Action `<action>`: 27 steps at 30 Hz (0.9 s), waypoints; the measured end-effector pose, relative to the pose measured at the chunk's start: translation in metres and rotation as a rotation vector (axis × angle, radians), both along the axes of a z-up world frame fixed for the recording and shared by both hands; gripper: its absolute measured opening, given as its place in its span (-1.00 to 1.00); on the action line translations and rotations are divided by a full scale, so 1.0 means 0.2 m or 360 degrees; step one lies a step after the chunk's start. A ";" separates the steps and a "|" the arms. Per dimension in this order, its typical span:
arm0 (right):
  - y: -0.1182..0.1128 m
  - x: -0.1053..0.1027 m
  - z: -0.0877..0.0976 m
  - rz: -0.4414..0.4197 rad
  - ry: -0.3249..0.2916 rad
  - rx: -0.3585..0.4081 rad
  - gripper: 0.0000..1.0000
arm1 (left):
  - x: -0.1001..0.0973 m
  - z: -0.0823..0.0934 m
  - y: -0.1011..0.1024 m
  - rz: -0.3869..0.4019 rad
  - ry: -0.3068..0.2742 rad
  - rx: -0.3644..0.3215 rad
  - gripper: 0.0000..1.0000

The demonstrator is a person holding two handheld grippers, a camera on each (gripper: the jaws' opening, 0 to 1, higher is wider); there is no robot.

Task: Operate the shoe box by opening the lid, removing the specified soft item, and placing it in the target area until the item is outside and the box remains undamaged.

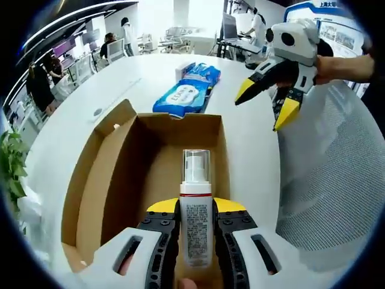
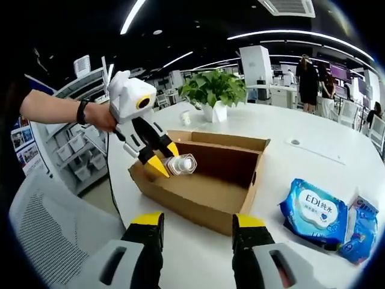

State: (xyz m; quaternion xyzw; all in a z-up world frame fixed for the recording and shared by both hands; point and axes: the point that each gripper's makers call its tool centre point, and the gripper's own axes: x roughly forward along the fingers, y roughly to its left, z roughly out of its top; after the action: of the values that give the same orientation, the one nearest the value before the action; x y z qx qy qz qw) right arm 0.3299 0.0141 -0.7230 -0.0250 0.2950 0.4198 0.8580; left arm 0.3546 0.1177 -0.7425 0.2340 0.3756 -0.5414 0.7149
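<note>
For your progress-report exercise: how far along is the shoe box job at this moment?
Done: the cardboard box stands open on the white table, and two blue wipe packs already lie outside it. In hand: the left tool is shut on a pump bottle above the box. The right tool is open and empty. Left: setting the bottle down outside the box, which looks undamaged.

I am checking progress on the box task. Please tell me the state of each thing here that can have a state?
Cardboard box: open, flaps up, resting on the table.
Pump bottle: clamped and held over the box.
Left hand-held gripper: shut on the pump bottle.
Right hand-held gripper: open, holding nothing.
Wipes pack: lying flat on the table, outside the box.
</note>
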 end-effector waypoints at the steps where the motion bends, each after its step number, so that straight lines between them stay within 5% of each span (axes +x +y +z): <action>1: 0.00 0.00 0.00 0.0010 -0.0005 0.0003 -0.15 | -0.01 0.01 -0.01 -0.0015 0.0004 -0.0008 -0.61; 27: 0.14 -0.05 0.10 0.0388 -0.0121 0.0011 -0.28 | -0.25 0.13 -0.25 -0.0433 0.0018 -0.0069 -0.61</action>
State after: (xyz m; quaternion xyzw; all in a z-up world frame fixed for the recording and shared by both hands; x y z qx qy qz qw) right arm 0.3202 0.0413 -0.7029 -0.0736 0.2555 0.5207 0.8113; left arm 0.3053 0.0671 -0.7157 0.2642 0.3326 -0.6428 0.6375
